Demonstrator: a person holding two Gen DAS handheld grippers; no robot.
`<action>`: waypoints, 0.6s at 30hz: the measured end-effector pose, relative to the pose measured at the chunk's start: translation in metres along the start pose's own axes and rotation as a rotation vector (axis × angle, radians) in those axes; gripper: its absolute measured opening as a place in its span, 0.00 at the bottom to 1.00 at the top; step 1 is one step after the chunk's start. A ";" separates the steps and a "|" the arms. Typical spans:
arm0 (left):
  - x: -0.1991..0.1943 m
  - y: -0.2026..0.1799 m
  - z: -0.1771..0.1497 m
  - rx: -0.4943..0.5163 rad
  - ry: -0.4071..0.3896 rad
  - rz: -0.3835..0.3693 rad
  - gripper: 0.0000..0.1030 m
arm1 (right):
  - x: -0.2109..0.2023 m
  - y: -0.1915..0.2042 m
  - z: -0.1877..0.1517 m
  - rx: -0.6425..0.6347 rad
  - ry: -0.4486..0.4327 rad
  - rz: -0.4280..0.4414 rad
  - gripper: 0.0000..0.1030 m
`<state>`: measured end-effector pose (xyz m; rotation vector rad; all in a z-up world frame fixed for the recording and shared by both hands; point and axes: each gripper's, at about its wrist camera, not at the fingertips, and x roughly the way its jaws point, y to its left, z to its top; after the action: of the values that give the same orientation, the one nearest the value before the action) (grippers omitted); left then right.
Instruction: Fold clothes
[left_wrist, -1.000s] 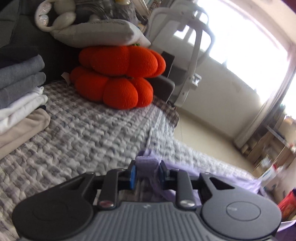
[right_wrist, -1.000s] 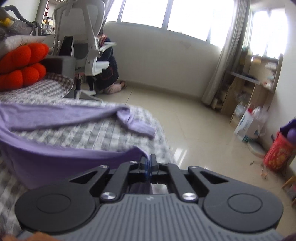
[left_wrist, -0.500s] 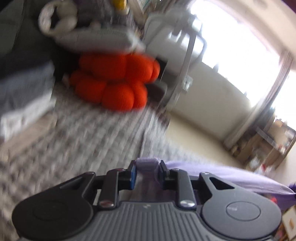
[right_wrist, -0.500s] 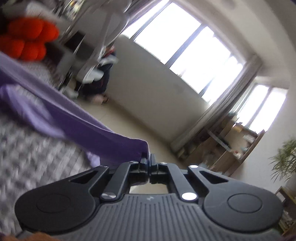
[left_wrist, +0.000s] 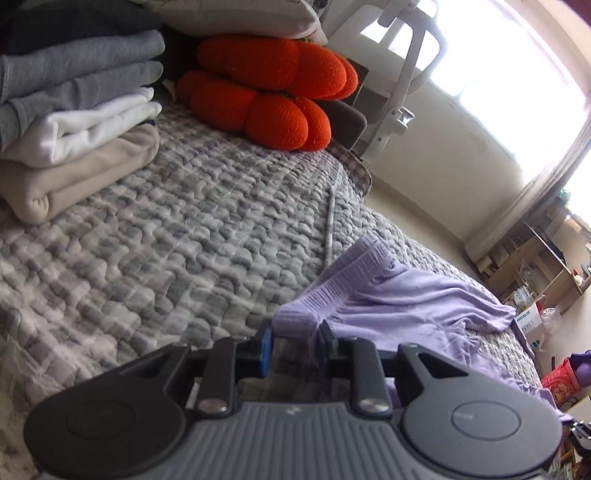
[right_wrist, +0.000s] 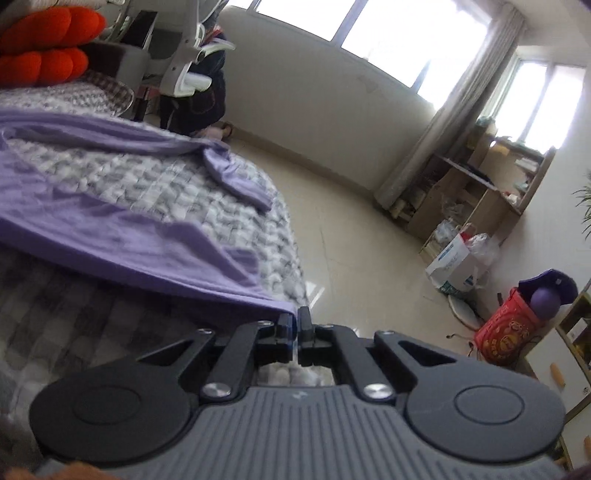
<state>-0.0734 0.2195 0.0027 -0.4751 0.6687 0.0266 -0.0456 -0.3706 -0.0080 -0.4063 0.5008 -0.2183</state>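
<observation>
A lilac garment (left_wrist: 406, 295) lies spread on the grey checked quilt (left_wrist: 166, 240) of a bed. Its ribbed hem sits bunched between the fingers of my left gripper (left_wrist: 295, 341), which is shut on it low over the quilt. In the right wrist view the same garment (right_wrist: 110, 240) stretches away to the left, with a sleeve lying further back near the bed's edge. My right gripper (right_wrist: 295, 325) is shut on a thin corner of the cloth at the near edge of the bed.
A stack of folded clothes (left_wrist: 74, 122) in grey, white and beige rests on the quilt at the left. Orange cushions (left_wrist: 266, 96) lie behind it. Past the bed stand a white office chair (right_wrist: 192, 70), shelves (right_wrist: 480, 177) and a red bag (right_wrist: 506, 332) on the floor.
Both grippers swung the garment up off the bed, then brought it back down. It now lies flatter on the quilt, and the left gripper sits closer to the folded stack.
</observation>
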 end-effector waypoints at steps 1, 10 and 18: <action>-0.001 -0.001 0.000 0.008 -0.005 0.008 0.23 | -0.009 0.003 0.006 -0.005 -0.041 -0.004 0.01; 0.000 0.009 0.000 -0.009 0.022 0.025 0.19 | -0.040 0.021 -0.007 -0.103 -0.013 0.180 0.03; -0.009 0.009 0.010 -0.010 -0.021 0.025 0.27 | -0.010 -0.032 -0.022 0.417 0.108 0.240 0.17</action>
<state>-0.0759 0.2334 0.0108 -0.4760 0.6539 0.0584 -0.0689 -0.4040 -0.0077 0.0734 0.5896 -0.1075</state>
